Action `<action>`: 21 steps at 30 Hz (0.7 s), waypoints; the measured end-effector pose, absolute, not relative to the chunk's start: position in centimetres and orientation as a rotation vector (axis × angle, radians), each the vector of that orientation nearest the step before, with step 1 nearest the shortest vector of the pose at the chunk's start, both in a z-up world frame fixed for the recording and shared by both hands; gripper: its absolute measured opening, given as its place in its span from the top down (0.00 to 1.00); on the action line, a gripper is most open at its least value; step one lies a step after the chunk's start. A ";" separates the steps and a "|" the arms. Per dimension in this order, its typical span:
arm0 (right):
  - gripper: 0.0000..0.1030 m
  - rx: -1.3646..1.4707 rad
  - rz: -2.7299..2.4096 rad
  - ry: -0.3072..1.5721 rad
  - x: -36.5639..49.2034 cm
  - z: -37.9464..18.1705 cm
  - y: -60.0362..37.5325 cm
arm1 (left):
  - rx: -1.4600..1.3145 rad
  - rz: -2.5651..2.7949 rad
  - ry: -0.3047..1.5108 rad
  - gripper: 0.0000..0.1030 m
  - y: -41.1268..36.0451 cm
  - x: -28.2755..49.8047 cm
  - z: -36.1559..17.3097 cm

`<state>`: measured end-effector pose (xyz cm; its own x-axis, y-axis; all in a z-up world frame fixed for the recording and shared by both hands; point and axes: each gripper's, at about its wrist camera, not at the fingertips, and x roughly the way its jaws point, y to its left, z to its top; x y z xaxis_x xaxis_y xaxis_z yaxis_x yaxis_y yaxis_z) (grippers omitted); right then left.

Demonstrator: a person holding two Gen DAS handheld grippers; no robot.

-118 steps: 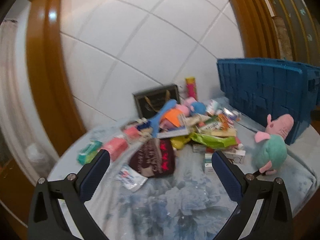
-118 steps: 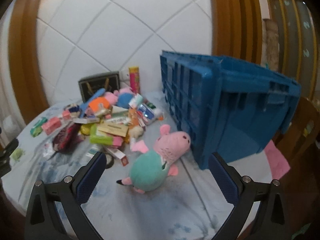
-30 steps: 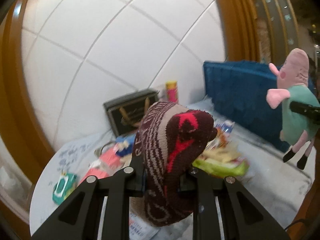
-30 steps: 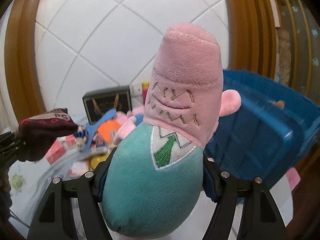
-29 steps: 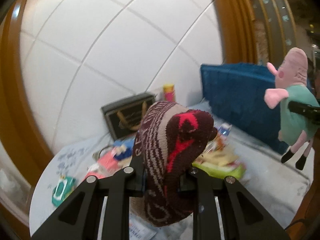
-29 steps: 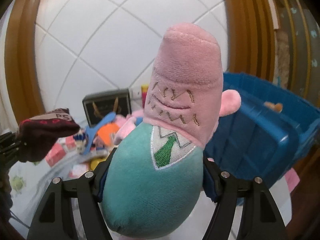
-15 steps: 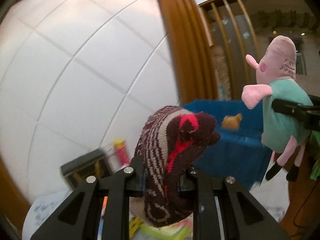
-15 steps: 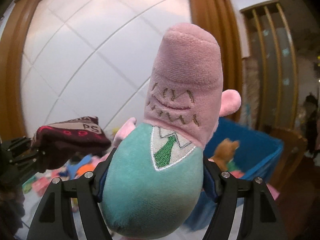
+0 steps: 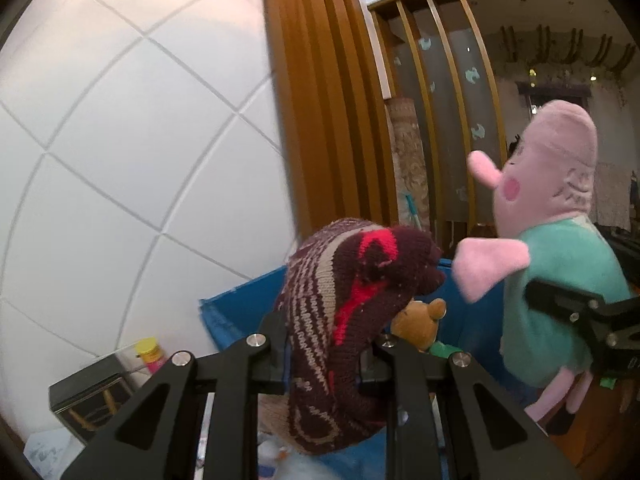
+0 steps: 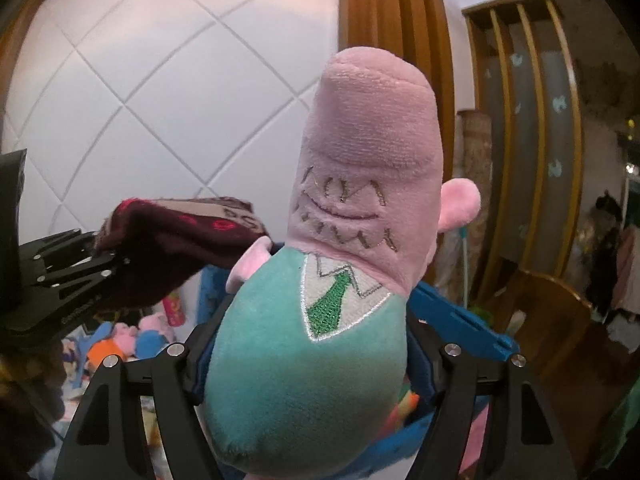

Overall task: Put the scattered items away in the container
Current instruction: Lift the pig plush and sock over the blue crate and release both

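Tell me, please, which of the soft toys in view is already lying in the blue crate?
The small brown teddy bear, lying inside the blue crate. The pink pig plush is clamped in the right gripper, not yet inside.

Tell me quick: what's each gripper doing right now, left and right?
Left gripper: closed on the knitted sock, held up near the blue crate.
Right gripper: closed on the pig plush toy.

A home: tiled wall (image 9: 140,152), wooden slat partition (image 9: 432,100).
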<state>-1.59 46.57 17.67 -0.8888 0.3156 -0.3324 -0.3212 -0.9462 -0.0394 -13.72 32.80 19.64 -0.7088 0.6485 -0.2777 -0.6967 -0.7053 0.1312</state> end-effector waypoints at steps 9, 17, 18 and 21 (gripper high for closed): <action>0.13 -0.646 2.757 0.044 -10.6 18.5 54.3 | -0.348 2.495 0.288 0.15 41.4 -19.7 20.4; 0.01 -0.472 2.783 0.008 -6.8 18.9 53.2 | -0.172 2.609 0.268 0.00 38.5 -16.9 22.3; 0.01 -0.459 2.789 0.010 -6.2 18.7 53.0 | -0.167 2.605 0.270 0.00 38.3 -16.6 22.3; 0.01 -0.429 2.810 0.021 -4.7 18.4 52.4 | -0.142 2.621 0.297 0.00 37.2 -15.0 21.5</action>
